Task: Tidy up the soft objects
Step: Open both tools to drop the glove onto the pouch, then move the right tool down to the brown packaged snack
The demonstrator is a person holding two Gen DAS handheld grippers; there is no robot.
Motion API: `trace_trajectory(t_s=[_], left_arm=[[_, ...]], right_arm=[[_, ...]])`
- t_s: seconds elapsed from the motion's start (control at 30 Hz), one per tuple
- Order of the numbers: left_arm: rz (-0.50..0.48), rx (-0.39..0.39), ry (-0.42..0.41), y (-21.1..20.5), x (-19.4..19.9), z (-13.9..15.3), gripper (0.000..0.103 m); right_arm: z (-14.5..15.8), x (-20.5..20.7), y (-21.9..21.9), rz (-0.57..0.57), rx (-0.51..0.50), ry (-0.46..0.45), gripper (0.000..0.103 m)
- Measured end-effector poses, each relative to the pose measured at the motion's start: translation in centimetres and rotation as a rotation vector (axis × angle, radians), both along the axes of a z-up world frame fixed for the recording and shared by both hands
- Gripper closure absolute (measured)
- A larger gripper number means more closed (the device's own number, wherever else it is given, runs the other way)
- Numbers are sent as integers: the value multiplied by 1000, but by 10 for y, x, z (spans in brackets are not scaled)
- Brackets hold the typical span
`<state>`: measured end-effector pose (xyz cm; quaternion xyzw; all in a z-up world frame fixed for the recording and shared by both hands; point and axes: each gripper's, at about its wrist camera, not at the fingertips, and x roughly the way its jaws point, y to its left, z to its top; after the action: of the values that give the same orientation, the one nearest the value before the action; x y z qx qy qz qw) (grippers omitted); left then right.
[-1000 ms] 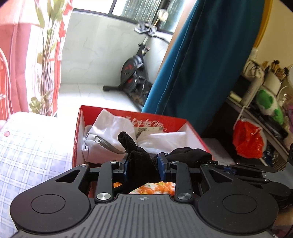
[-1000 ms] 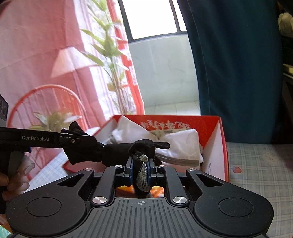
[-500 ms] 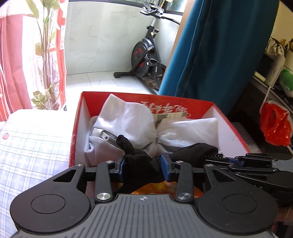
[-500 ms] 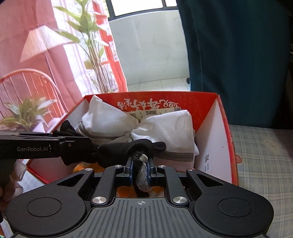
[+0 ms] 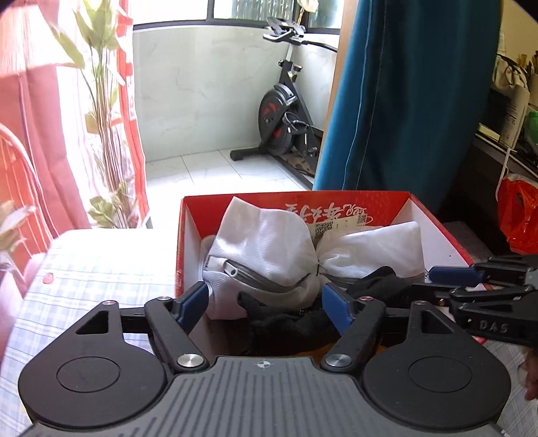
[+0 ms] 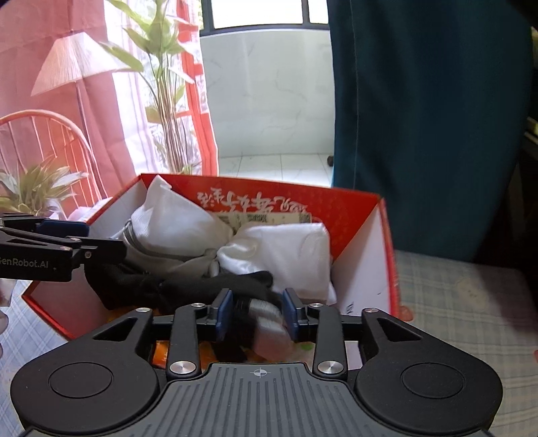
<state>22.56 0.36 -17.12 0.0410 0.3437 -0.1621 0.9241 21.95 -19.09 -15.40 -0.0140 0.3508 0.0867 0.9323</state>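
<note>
Two white mesh pouches (image 5: 262, 248) are packed in the red box (image 5: 180, 242); at six o'clock lies a black glove (image 5: 289, 322), seemingly released between the opening left gripper (image 5: 265, 302) and opening right gripper (image 6: 257, 311).

Bright window (image 6: 265, 11) daylight, overexposed bedsheet (image 5: 101, 255), bowed fisheye edges, mostly sharp.
</note>
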Motion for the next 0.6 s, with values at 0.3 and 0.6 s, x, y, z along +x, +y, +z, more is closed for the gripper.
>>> trace_trajectory(t_s=[0.3,0.6], left_arm=[[-38,30,-62,-1,-42,20,15],[-53,-8,-15,0,-84,6,15]], right_arm=[[25,-39,-14,40,27,-44,59],[30,-98,-24,97,26,-44,58]])
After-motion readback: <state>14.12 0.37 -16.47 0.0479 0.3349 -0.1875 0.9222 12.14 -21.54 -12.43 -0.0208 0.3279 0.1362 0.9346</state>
